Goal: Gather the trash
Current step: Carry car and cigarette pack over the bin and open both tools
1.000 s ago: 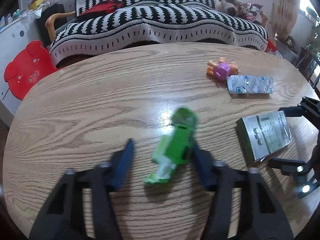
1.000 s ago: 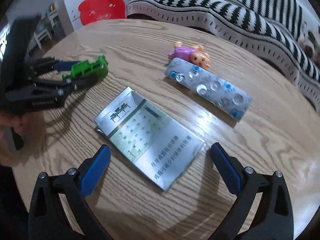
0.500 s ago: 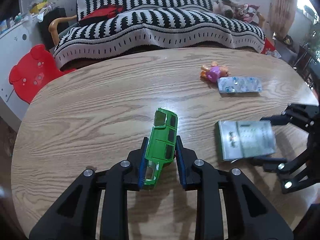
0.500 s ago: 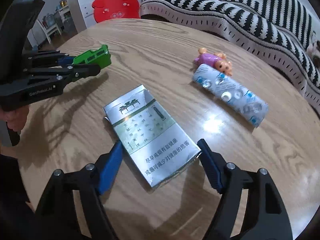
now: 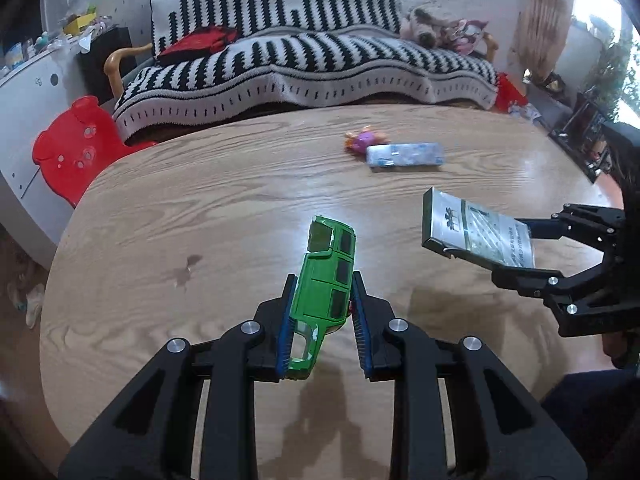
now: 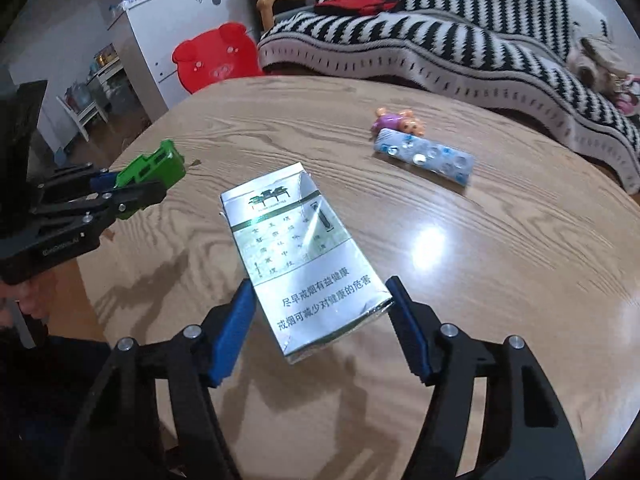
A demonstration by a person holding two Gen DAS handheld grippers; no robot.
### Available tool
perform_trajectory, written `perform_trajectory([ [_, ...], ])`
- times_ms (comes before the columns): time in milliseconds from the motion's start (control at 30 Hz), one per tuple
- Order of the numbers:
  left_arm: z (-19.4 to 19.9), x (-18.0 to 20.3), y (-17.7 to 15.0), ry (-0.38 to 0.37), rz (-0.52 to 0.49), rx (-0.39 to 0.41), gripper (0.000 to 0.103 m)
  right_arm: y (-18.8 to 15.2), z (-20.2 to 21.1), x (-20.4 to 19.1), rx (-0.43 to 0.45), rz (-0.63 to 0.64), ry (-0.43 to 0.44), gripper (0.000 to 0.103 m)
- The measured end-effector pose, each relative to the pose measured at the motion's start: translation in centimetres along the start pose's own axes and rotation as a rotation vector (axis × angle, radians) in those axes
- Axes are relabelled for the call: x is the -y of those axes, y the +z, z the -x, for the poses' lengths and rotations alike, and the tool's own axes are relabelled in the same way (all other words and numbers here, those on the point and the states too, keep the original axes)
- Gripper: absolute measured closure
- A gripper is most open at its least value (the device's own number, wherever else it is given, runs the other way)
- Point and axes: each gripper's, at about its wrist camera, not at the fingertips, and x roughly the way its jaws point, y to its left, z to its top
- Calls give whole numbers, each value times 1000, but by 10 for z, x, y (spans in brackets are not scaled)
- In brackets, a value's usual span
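My left gripper point(image 5: 322, 316) is shut on a green toy car body point(image 5: 326, 280) and holds it above the round wooden table point(image 5: 200, 216); it also shows in the right wrist view point(image 6: 154, 168). My right gripper point(image 6: 320, 320) is shut on a silver-and-green cigarette pack point(image 6: 300, 256), lifted off the table; the pack also shows in the left wrist view point(image 5: 476, 232). A silver blister pack point(image 6: 424, 156) and a small pink doll point(image 6: 396, 120) lie at the far side of the table.
A striped black-and-white sofa point(image 5: 304, 60) stands behind the table. A red bear-shaped stool point(image 5: 76, 144) and a white cabinet point(image 6: 180, 28) stand to the left. A small stain point(image 5: 186, 268) marks the tabletop.
My left gripper closed on the green car and lifted it. My right gripper closed on the cigarette pack and raised it off the table.
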Motion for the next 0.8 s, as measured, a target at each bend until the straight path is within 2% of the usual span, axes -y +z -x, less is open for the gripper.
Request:
perform_trajectory([
  [167, 39, 29, -36, -40, -29, 32, 78, -34, 49, -10, 53, -14, -15, 38],
  [367, 53, 53, -82, -69, -59, -10, 78, -91, 97, -21, 71, -78, -14, 38],
  [467, 59, 62, -111, -107, -61, -45, 78, -117, 106, -29, 69, -96, 11, 38],
  [567, 59, 73, -133, -137, -80, -78, 78, -142, 102, -42, 33, -107, 57, 38],
  [667, 58, 80, -152, -165, -90, -115, 78, -166, 86, -54, -51, -114, 124, 38],
  [800, 46, 90, -184, -200, -130, -209, 78, -198, 70, -66, -151, -123, 158, 38],
])
